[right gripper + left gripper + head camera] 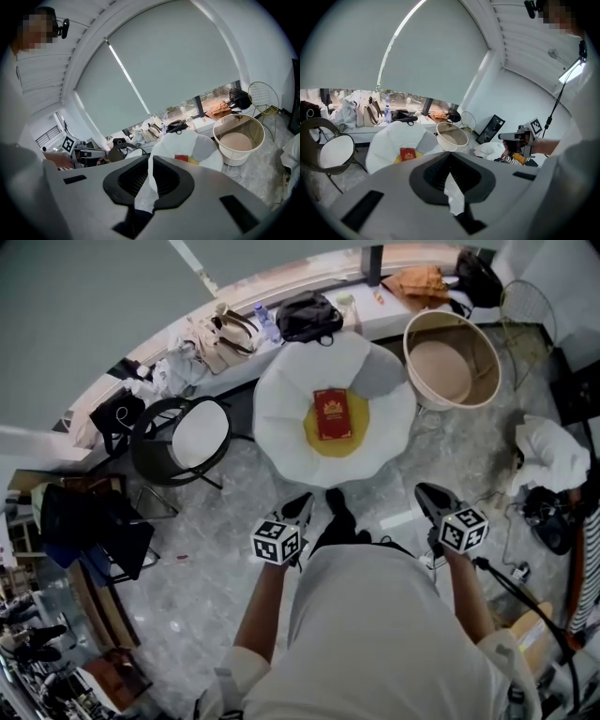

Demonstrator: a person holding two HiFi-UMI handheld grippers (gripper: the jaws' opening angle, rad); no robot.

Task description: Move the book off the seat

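A red book (332, 414) lies flat on the yellow cushion of a white petal-shaped seat (281, 404) ahead of me. Both grippers are held short of the seat, above the floor, and neither touches the book. My left gripper (300, 508) is shut and empty, and so is my right gripper (427, 493). In the left gripper view the book (408, 153) shows beyond the shut left gripper (450, 158), with the right gripper (516, 137) off to the side. In the right gripper view the book (181, 158) sits just past the shut right gripper (151, 161).
A round beige tub (452, 357) stands right of the seat. A black chair with a white pad (192, 437) stands to its left. Bags (307, 315) crowd the window ledge behind. A white cloth (553, 454) and cables lie on the floor at right.
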